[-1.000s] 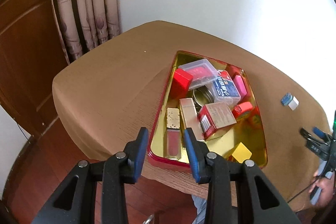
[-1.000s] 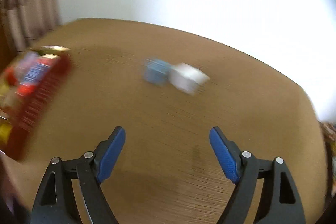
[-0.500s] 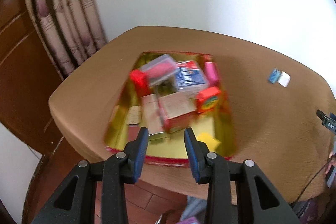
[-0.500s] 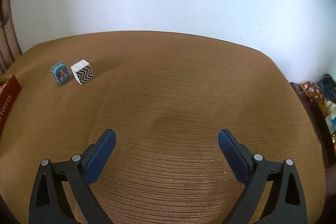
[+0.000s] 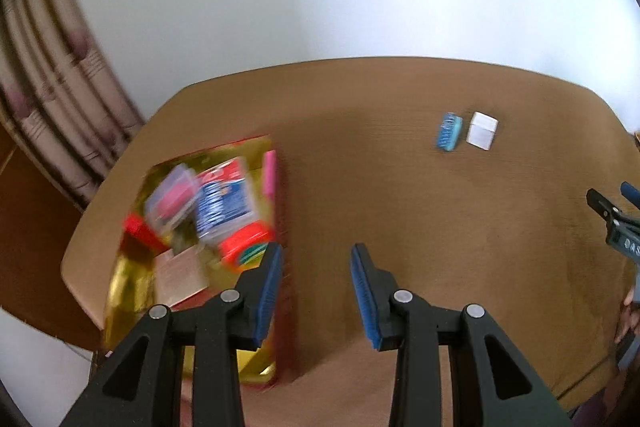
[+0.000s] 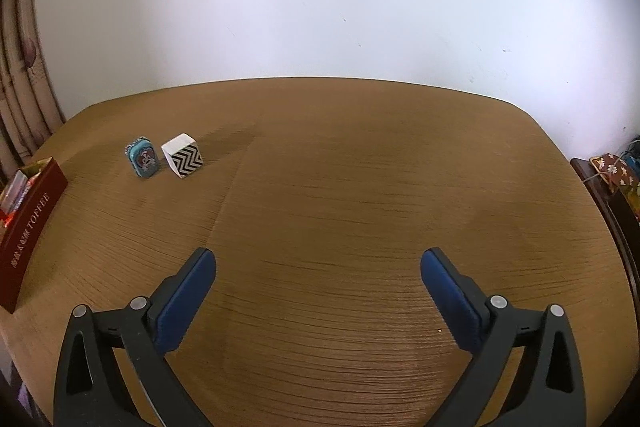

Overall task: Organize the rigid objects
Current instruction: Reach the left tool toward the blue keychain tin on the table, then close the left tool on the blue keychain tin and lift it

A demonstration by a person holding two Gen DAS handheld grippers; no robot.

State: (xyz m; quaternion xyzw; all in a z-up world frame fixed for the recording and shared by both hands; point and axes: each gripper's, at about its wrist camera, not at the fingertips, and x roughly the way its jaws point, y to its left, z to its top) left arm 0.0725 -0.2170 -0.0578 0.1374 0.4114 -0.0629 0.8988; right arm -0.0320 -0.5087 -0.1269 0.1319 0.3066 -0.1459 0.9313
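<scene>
- Tin tray (image 5: 132, 283): red outside, gold inside, at the table's left end. In the left wrist view it is motion-blurred and its near part is hidden behind the left gripper's finger; in the right wrist view only a red side wall lettered "TOFFEE" shows, cut off at the frame edge.
- Tray contents: smeared; a blue-and-white box (image 5: 224, 205), a clear case (image 5: 172, 201), a pink bar (image 5: 270, 173), a red-orange round piece (image 5: 244, 243) and a tan carton (image 5: 180, 275) can be made out, labels unreadable.
- Blue tin (image 6: 143, 157): upright on the table (image 6: 360, 187), well apart from the tray.
- Chevron block (image 6: 182, 155): white, black zigzag face, just beside the blue tin, a narrow gap between.
- Left gripper (image 5: 316, 291): angled down over the tabletop beside the tray; jaws part-way apart, nothing between them.
- Right gripper (image 6: 318, 301): angled down over bare table; jaws have just been opening, now spread wide, holding nothing. From the left wrist view only its tip shows at the right edge.
</scene>
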